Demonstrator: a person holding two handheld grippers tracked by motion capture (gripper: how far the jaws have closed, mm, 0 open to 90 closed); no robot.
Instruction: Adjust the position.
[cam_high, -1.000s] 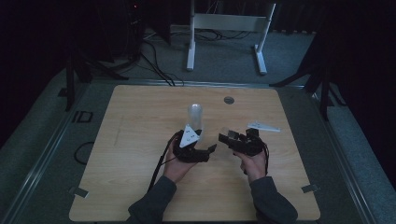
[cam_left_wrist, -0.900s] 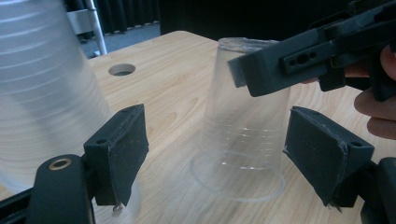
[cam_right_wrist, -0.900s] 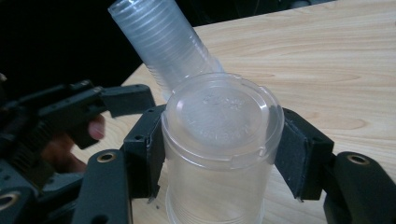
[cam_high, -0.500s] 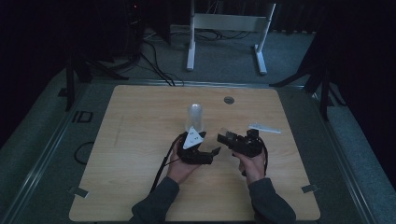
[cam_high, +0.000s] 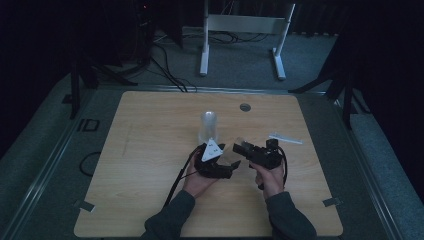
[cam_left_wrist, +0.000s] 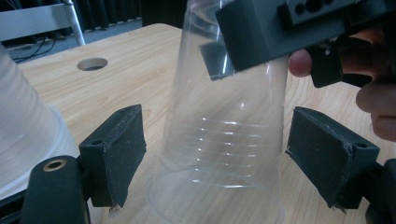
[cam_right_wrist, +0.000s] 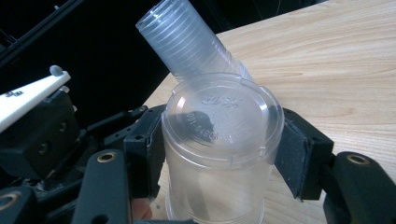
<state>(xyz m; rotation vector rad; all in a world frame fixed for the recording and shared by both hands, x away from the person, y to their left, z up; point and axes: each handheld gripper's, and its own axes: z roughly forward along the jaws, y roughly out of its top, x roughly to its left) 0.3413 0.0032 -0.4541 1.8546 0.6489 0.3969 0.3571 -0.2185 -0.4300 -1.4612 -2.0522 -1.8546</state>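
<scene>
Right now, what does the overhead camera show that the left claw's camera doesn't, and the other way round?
High view: the whole table, a white strip lying near its right edge, and a white frame on the floor beyond. Left claw view: the left claw open, pads apart on either side of the upside-down clear cup, while the right claw grips its closed end. Shared: that cup, the cup stack and the table's round hole.

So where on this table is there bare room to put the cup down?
Bare wood lies left of the cup stack, to the table edge, and along the near edge. It is crowded around the left gripper, right gripper and white strip.
</scene>
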